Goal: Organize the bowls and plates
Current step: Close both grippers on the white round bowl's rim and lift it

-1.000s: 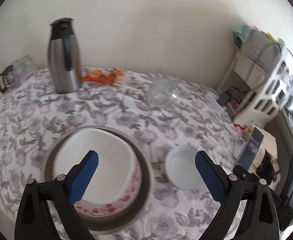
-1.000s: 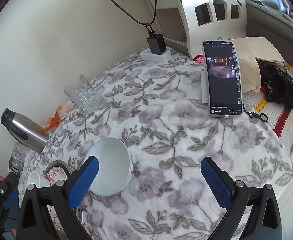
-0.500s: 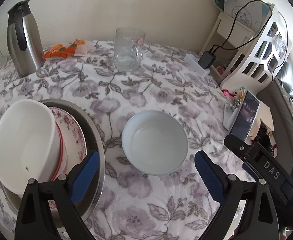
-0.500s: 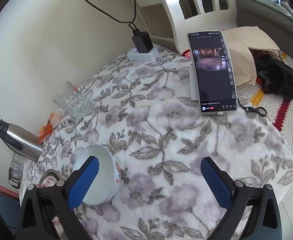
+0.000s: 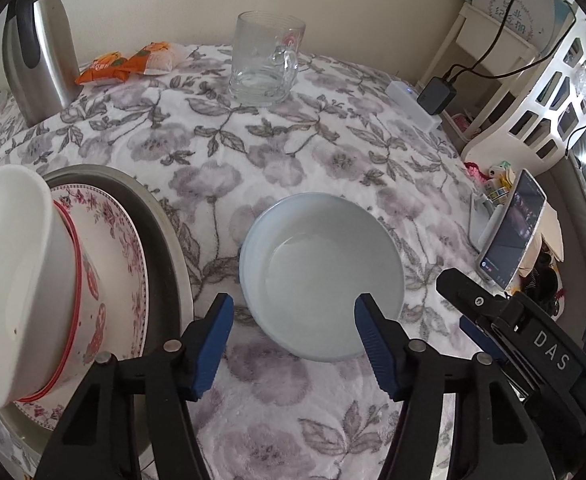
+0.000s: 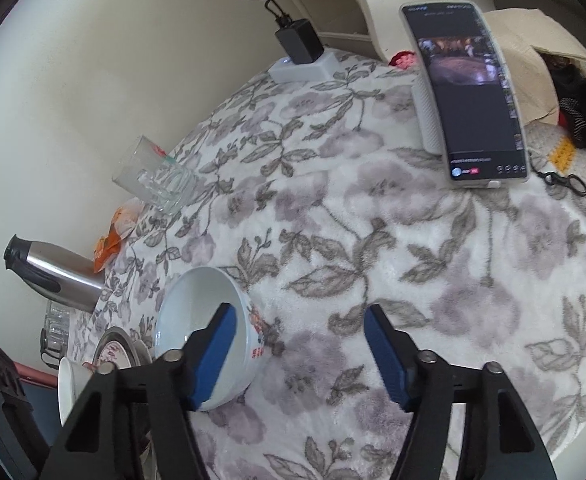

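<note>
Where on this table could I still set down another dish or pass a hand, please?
Bare cloth lies between the lone white bowl and the glass mug, and, in the right wrist view, from the bowl toward the propped phone. The left side is crowded: a stack of bowl, floral plate and metal tray, with the thermos behind.

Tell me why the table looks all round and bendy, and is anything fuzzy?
Left wrist view: the fisheye lens curves the flowered tablecloth and the edges; the glass mug stays sharp; soft, even light, faint shine in the white bowl. Right wrist view: same bulge, tilted, and the phone screen looks slightly blurred.
</note>
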A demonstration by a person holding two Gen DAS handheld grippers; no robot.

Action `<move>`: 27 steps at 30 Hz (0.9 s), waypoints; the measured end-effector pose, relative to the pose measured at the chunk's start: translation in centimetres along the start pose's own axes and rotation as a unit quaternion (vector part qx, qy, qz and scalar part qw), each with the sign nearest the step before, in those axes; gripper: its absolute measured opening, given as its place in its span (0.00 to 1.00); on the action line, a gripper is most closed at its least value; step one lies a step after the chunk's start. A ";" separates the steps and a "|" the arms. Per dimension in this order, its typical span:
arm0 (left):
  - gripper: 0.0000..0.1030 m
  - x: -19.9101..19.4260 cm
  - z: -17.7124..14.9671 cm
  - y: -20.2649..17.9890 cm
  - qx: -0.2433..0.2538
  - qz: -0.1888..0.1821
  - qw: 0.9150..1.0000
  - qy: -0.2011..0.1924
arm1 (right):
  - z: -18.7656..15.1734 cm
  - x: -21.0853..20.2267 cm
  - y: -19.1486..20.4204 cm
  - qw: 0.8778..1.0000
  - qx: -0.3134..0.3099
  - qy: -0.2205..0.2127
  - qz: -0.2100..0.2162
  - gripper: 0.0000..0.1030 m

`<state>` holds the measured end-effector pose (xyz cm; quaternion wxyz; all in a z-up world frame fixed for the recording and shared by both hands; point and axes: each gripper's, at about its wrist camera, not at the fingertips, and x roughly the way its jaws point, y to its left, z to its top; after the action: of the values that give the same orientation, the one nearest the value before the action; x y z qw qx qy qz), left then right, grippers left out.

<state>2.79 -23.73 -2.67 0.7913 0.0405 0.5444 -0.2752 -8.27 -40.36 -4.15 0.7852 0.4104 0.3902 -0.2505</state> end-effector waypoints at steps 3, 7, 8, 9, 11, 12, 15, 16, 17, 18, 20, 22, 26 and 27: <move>0.53 0.6 0.1 0.1 -0.005 0.001 1.000 0.002 | -0.2 0.6 0.6 1.000 -0.009 0.007 0.005 0.56; 0.51 1.0 0.4 0.2 -0.008 0.008 1.000 -0.001 | -0.3 1.3 1.3 1.000 -0.023 0.013 0.011 0.48; 0.49 1.1 0.4 0.3 -0.008 0.009 1.000 -0.001 | -0.4 1.5 1.5 0.999 -0.027 0.015 0.011 0.46; 0.47 1.3 0.5 0.4 -0.008 0.012 1.000 -0.001 | -0.5 1.7 1.7 0.999 -0.031 0.017 0.011 0.45; 0.44 1.6 0.6 0.5 -0.009 0.014 1.000 -0.001 | -0.6 2.2 1.9 0.999 -0.036 0.022 0.010 0.39; 0.42 1.7 0.7 0.6 -0.011 0.014 1.000 0.000 | -0.6 2.4 2.0 0.999 -0.038 0.024 0.010 0.38; 0.38 2.1 0.8 0.9 -0.012 0.017 1.000 -0.001 | -0.8 3.1 2.3 0.999 -0.044 0.030 0.007 0.36; 0.37 2.2 0.8 0.9 -0.012 0.018 1.000 -0.001 | -0.8 3.3 2.3 0.999 -0.044 0.031 0.006 0.36; 0.36 2.4 0.9 0.9 -0.011 0.019 1.000 -0.001 | -0.9 3.5 2.3 0.998 -0.043 0.034 0.005 0.36; 0.35 2.6 0.9 1.0 -0.012 0.020 1.000 -0.002 | -1.0 3.9 2.2 0.998 -0.041 0.039 0.004 0.36; 0.33 3.0 0.9 1.0 -0.010 0.024 1.000 0.002 | -1.0 4.3 2.1 0.998 -0.040 0.043 0.000 0.36; 0.32 3.4 0.8 1.0 -0.008 0.027 1.000 0.004 | -1.1 4.7 2.0 0.998 -0.040 0.046 -0.002 0.36; 0.29 3.8 0.9 0.8 0.000 0.036 0.999 0.001 | -1.1 5.2 1.9 0.998 -0.035 0.049 -0.001 0.36; 0.29 3.8 1.0 0.8 0.002 0.038 0.999 0.000 | -1.1 5.4 1.9 0.998 -0.034 0.050 -0.001 0.36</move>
<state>5.00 -24.91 -5.86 0.8013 0.0624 0.5416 -0.2463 -4.34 -38.83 -8.10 0.7779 0.3953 0.4374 -0.2174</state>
